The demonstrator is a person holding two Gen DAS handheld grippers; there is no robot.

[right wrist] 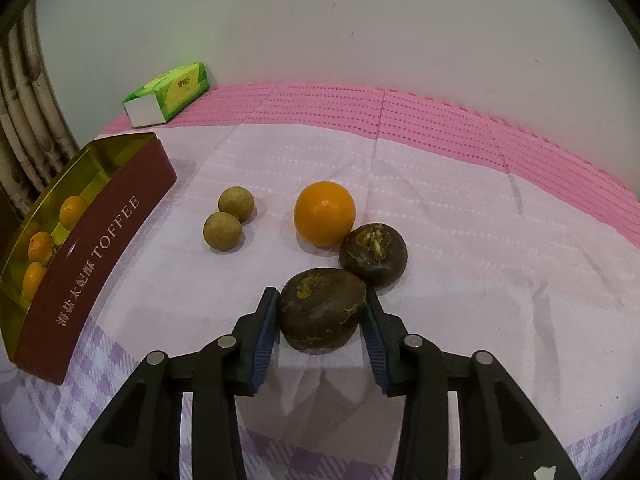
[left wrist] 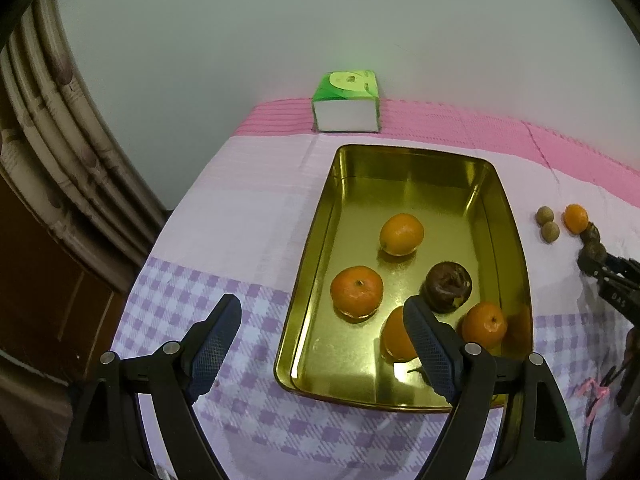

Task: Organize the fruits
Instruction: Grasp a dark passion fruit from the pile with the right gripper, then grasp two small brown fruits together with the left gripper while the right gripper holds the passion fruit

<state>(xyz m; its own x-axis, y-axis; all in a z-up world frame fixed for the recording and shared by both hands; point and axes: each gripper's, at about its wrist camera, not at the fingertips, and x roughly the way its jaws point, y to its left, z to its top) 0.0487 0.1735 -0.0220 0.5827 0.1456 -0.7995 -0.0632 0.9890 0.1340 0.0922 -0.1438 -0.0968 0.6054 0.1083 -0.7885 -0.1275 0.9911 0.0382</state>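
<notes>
Now the right tool [right wrist: 322, 316] clamps a round, dull-brown fruit [right wrist: 322, 312]; the left tool [left wrist: 322, 338] gapes over the glossy gold tin [left wrist: 316, 276].

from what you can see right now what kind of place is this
Probably a room in a home, maybe a bedroom: the fruit lies on a pink and lilac checked cloth like bedding, with a tissue pack against a plain wall and a curtain at the left.

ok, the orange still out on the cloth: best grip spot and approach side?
Take the loose orange across its widest middle, coming down from above with the jaws closing left to right. It is round, so any diameter works, but a dark fruit touches its near-right side; its left and far sides are free. The right gripper is currently closed on another dark fruit.
</notes>
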